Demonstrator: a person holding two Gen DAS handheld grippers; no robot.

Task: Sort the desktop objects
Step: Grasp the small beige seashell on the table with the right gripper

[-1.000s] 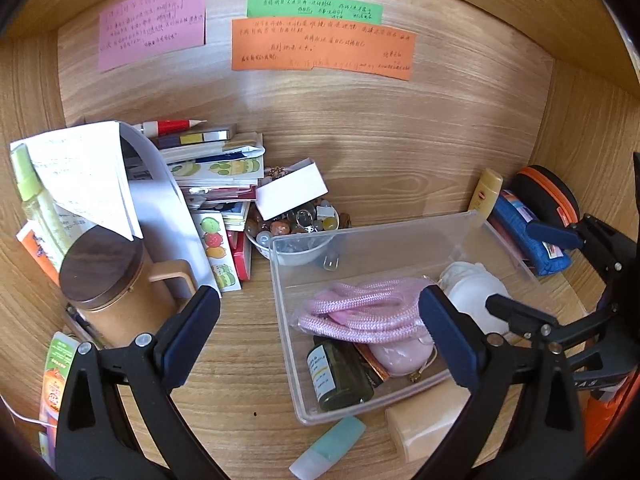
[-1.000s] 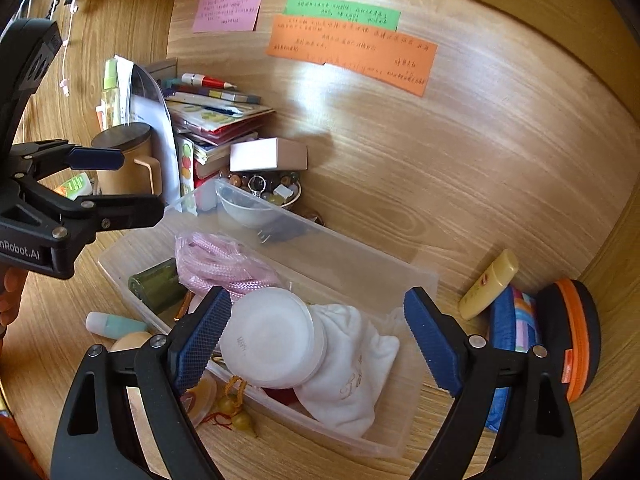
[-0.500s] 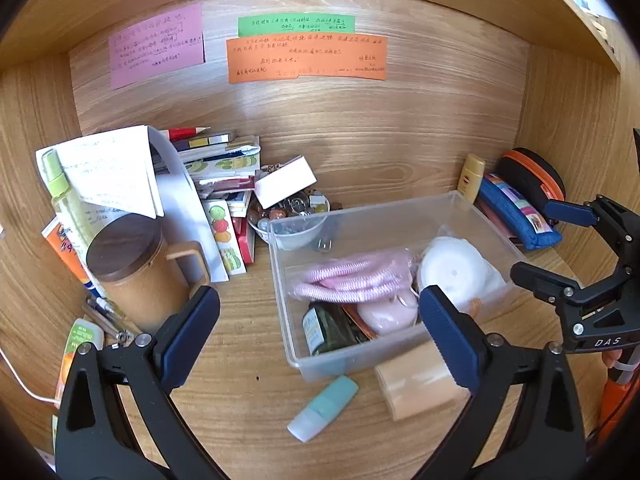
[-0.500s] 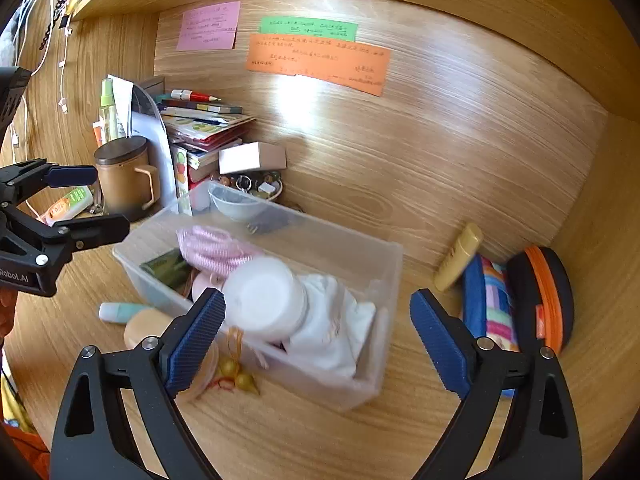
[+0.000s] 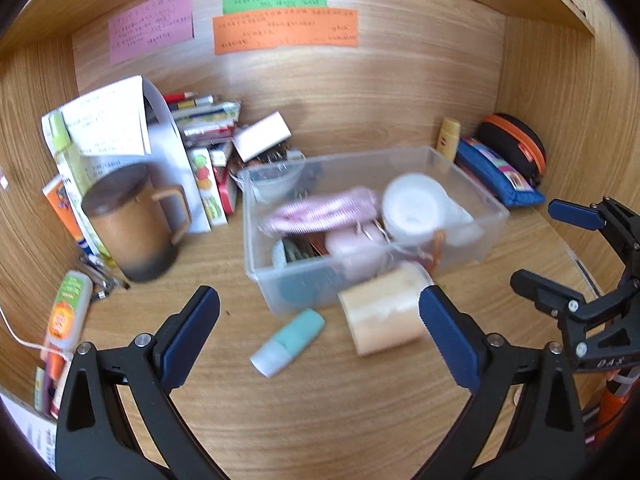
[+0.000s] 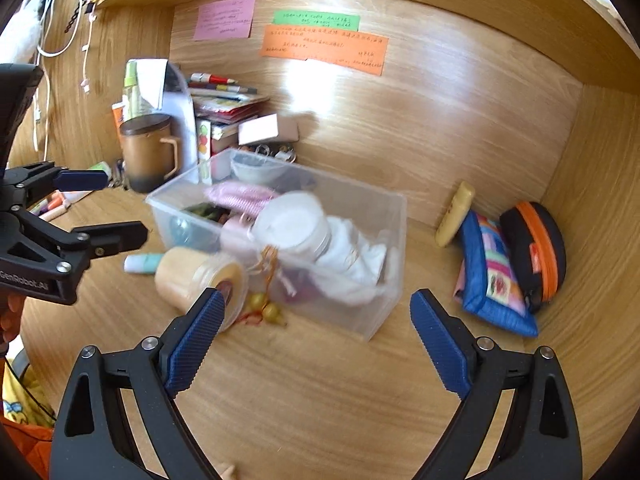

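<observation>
A clear plastic bin sits mid-desk, holding a pink rope, a white round lid, a white cloth and small bottles. In front of it lie a mint tube, a beige roll and yellow beads. My left gripper is open and empty, back from the bin; it also shows at the left of the right wrist view. My right gripper is open and empty; it also shows at the right of the left wrist view.
A brown lidded mug, stacked books, papers and a white box crowd the back left. A yellow tube, blue pouch and black-orange case lie at the right wall. Sticky notes hang behind.
Both grippers have pulled back from the bin and stayed open. More bare desk, the mint tube and the beige roll now show in front of it.
</observation>
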